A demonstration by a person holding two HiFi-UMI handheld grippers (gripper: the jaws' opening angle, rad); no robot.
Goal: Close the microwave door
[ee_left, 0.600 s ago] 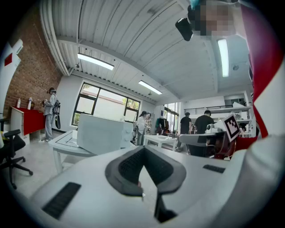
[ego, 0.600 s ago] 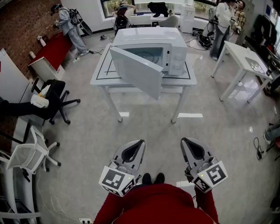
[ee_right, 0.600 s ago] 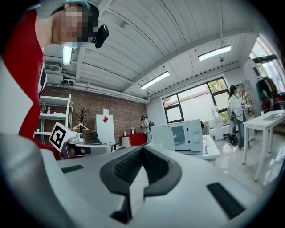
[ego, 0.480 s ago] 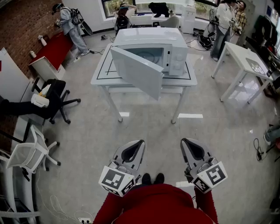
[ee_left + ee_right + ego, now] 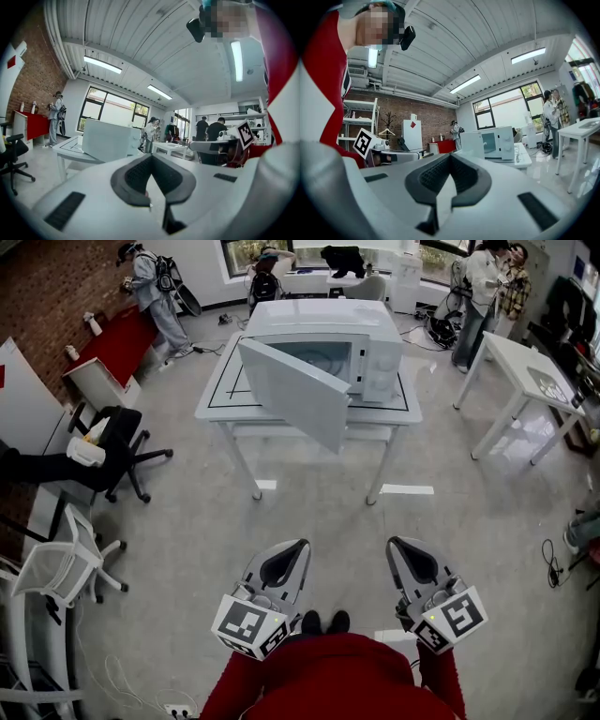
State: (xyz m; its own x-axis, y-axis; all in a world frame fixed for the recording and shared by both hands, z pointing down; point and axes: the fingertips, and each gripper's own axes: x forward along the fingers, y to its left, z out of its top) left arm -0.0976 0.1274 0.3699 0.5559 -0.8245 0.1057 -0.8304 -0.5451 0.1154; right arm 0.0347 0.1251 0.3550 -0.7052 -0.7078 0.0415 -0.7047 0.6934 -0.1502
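Left gripper (image 5: pixel 300 544), right gripper (image 5: pixel 394 541): jaws together, nothing held, well apart from microwave (image 5: pixel 323 334) on white table (image 5: pixel 214 401). Door (image 5: pixel 295 395) swung wide. Right gripper view looks into cavity (image 5: pixel 490 140), contents unclear; left gripper view shows only door face.

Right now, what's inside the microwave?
Past the open door, the microwave shows only pale inner walls. The door covers the lower left part of the inside, so anything sitting there is hidden.

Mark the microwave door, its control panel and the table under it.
microwave door (image 5: pixel 298 392), head view, centre of the open door.
control panel (image 5: pixel 380 367), head view, front strip right of the cavity.
table (image 5: pixel 218 397), head view, bare top left of the microwave.
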